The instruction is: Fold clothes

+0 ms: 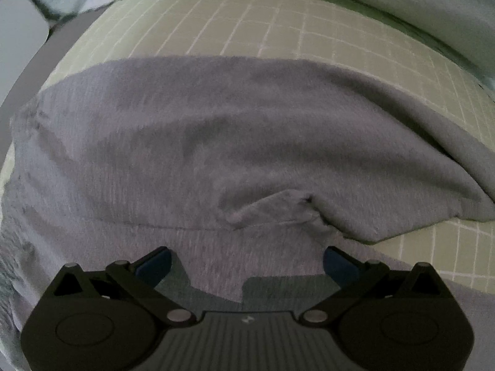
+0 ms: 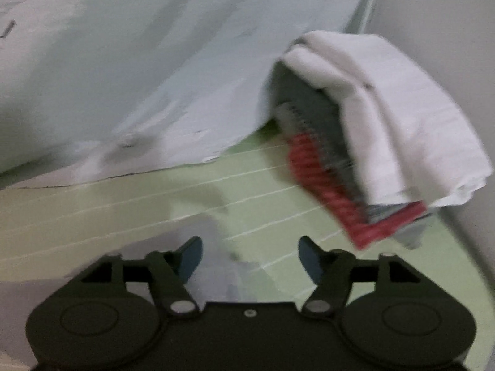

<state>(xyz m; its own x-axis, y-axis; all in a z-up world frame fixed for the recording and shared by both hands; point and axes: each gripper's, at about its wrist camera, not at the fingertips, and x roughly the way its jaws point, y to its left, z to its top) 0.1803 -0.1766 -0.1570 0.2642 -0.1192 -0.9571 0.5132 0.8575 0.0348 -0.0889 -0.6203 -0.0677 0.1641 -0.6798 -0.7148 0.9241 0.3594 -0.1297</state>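
Grey garment (image 1: 216, 142) lies spread on the green gridded mat (image 1: 278, 24), partly doubled, with a puckered edge near the left gripper (image 1: 246, 262); both it and the right gripper (image 2: 250, 258) have fingers wide apart, holding nothing. Stage unclear: mid-fold or laying out. Any next grasp needs one clean edge, not the bunched layers.

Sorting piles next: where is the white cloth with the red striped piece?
In the right wrist view, the white cloth sits upper right, draped over the red striped piece on the green mat.
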